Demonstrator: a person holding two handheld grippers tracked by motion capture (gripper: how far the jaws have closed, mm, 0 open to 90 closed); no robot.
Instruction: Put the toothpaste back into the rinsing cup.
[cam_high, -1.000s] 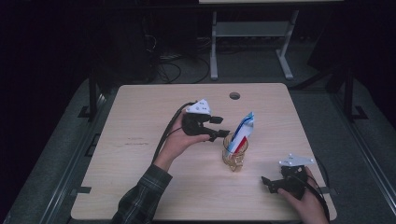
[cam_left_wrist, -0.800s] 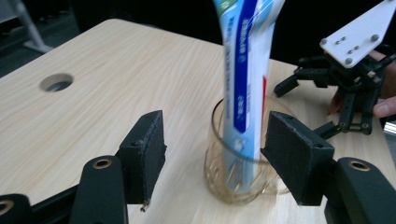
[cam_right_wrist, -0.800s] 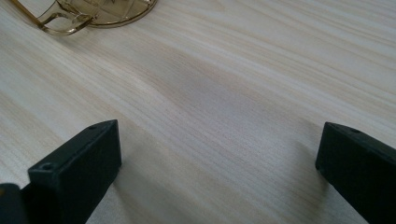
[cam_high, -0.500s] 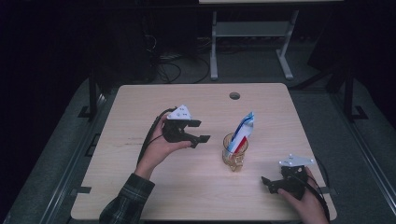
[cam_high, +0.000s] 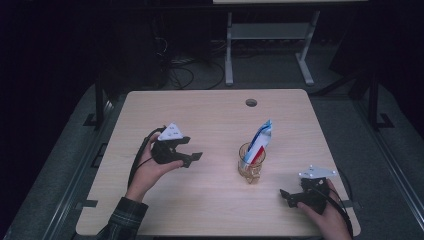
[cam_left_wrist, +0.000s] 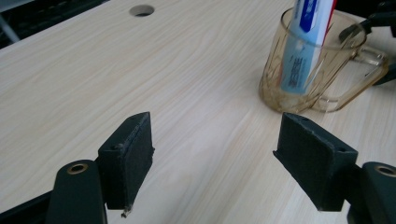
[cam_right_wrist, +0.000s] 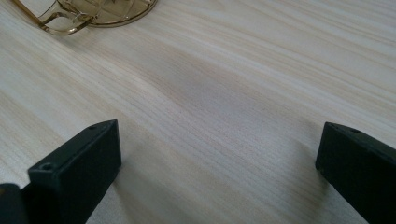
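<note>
Apparently done: blue-white-red toothpaste tube (cam_high: 260, 140) stands in amber glass mug (cam_high: 251, 167). Left tool (cam_high: 186, 150) at its 9 o'clock, right tool (cam_high: 289, 196) at 4 o'clock, both gaping, empty; nothing visibly left.

A light wooden tabletop (cam_high: 210, 115) seen from above, in a dark room. Near its centre, slightly toward 4 o'clock, stands an amber glass mug (cam_high: 250, 163) holding a blue, white and red tube (cam_high: 260, 141) that leans toward 1 o'clock. At 9 o'clock from the mug, well apart from it, a person's left hand (cam_high: 148, 169) in a plaid sleeve (cam_high: 122, 219) holds the left hand-held gripper (cam_high: 189, 149) above the tabletop, jaws spread and pointing toward the mug. At 5 o'clock from the mug, near the tabletop's edge, the right hand-held gripper (cam_high: 286, 195) sits low with nothing between its jaws. A small round hole (cam_high: 251, 102) lies at 12 o'clock.
</note>
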